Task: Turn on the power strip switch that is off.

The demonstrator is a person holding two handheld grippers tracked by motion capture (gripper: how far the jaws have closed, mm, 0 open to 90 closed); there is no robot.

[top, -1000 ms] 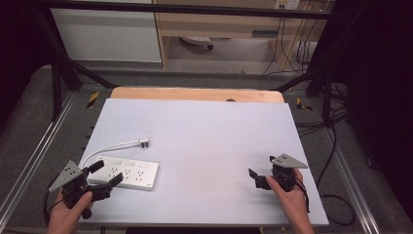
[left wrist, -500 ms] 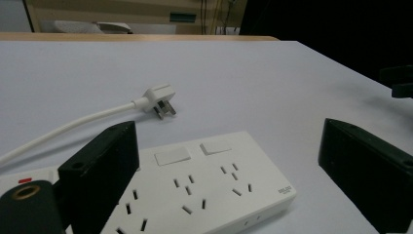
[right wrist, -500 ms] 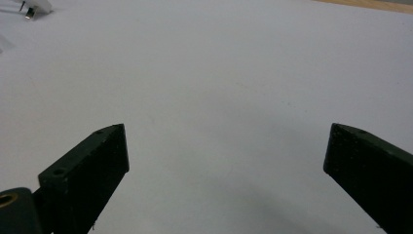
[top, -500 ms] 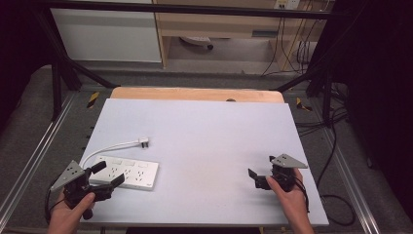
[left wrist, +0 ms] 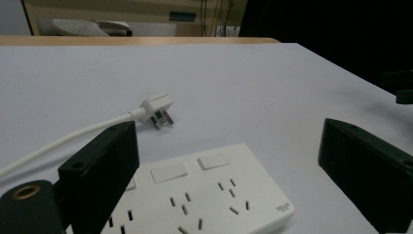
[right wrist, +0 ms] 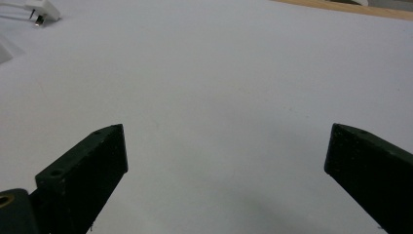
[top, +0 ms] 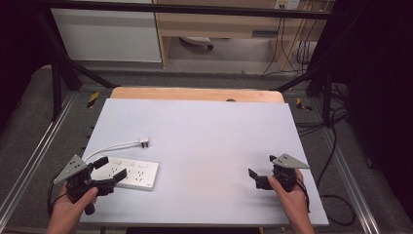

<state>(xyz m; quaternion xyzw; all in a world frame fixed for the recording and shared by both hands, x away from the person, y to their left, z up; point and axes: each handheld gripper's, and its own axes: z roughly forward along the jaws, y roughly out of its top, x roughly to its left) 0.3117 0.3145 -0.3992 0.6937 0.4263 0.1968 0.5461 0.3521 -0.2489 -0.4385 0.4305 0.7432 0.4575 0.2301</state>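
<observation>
Barely anything has shifted since a second ago: the left gripper (top: pixel 108 169) has crept a touch lower over the near-left end of the power strip (top: pixel 130 172), and the right gripper (top: pixel 261 171) is parked where it was. Left jaws are spread wide with the strip's near end sitting between them, not touching it as far as I can tell. The strip lies flat on the white table (top: pixel 204 131), sockets up. Its white cable (top: pixel 109 146) loops out beyond the strip and ends in the plug (top: pixel 142 142), lying loose just past it. Right jaws are also wide apart, well off to the strip's right over bare tabletop, holding nothing.
</observation>
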